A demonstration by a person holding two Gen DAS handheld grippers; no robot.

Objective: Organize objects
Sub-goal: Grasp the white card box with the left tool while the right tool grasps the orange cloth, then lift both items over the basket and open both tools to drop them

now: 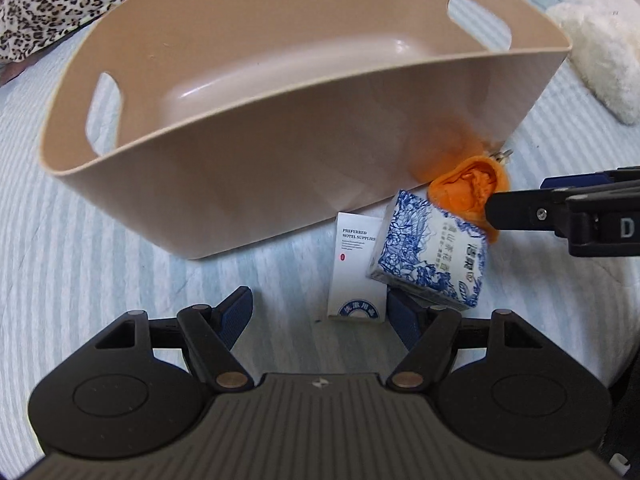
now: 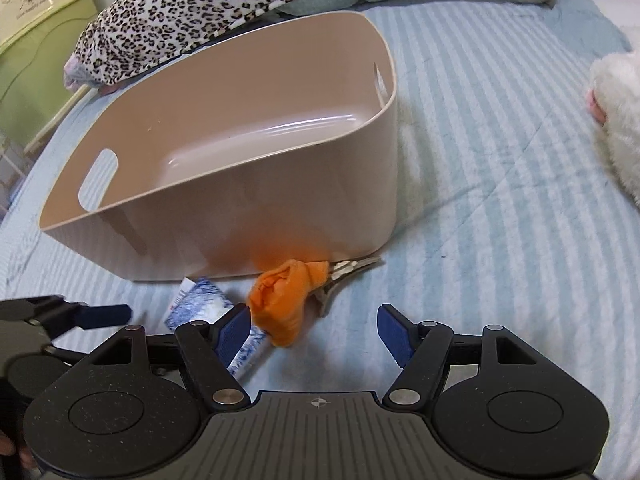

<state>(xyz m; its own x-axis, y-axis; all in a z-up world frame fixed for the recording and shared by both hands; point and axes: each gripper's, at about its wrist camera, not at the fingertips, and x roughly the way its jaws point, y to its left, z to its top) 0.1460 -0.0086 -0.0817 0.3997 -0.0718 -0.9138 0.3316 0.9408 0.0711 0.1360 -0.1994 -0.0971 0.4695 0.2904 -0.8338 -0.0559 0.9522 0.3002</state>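
beige plastic bin (image 1: 224,168) sits on a bed sheet (image 1: 80,248) striped pale blue and white, interior bare, a slot handle in each end wall. along its near wall lie the loose items: a white box (image 1: 354,268) printed "preferred hotel supplies", flat on the sheet; a blue-patterned box (image 1: 430,252), tilted, one edge over the white box; an orange cloth (image 2: 280,300) bunched just beside the bin's corner; a metal clip (image 2: 344,272) touching the cloth and reaching toward the bin's wall. left gripper (image 1: 320,310) jaws wide, nothing between them, white box just ahead, right finger (image 1: 404,318) close under the blue-patterned box; contact not clear. right gripper (image 2: 316,330) jaws wide, empty, left finger (image 2: 234,330) beside the orange cloth. leopard-print blanket (image 2: 208,4) behind the bin; white fluffy item (image 2: 620,120) off to the right on the sheet.
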